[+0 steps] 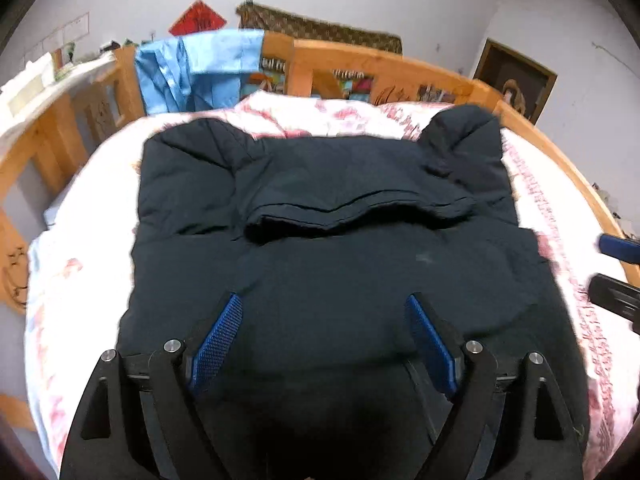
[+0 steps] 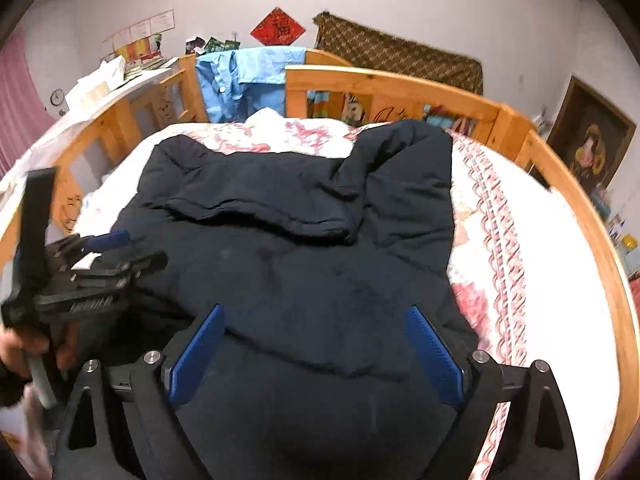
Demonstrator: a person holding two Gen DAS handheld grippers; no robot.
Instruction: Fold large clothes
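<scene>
A large dark padded jacket (image 1: 328, 248) lies spread on the bed (image 1: 560, 216), over a white cover with a red pattern, and it takes most of the middle of the mattress. One part of the jacket is folded over on itself across the middle – its edge makes a thick rounded ridge from left to right. The two far corners of the jacket stand up a little toward the wooden headboard (image 2: 400, 84). The left gripper (image 1: 324, 332) is above the near part of the jacket with its blue pads far apart, and nothing is between them; it does not hold the cloth. The right gripper (image 2: 316, 344) is the same – jaws wide, empty, over the near edge of the jacket. In the right wrist view the left gripper shows at the left side, with a hand (image 2: 24, 352) on its handle. A light blue shirt (image 2: 248, 80) hangs over the headboard, and a red paper square (image 2: 278, 28) is on the wall behind.
</scene>
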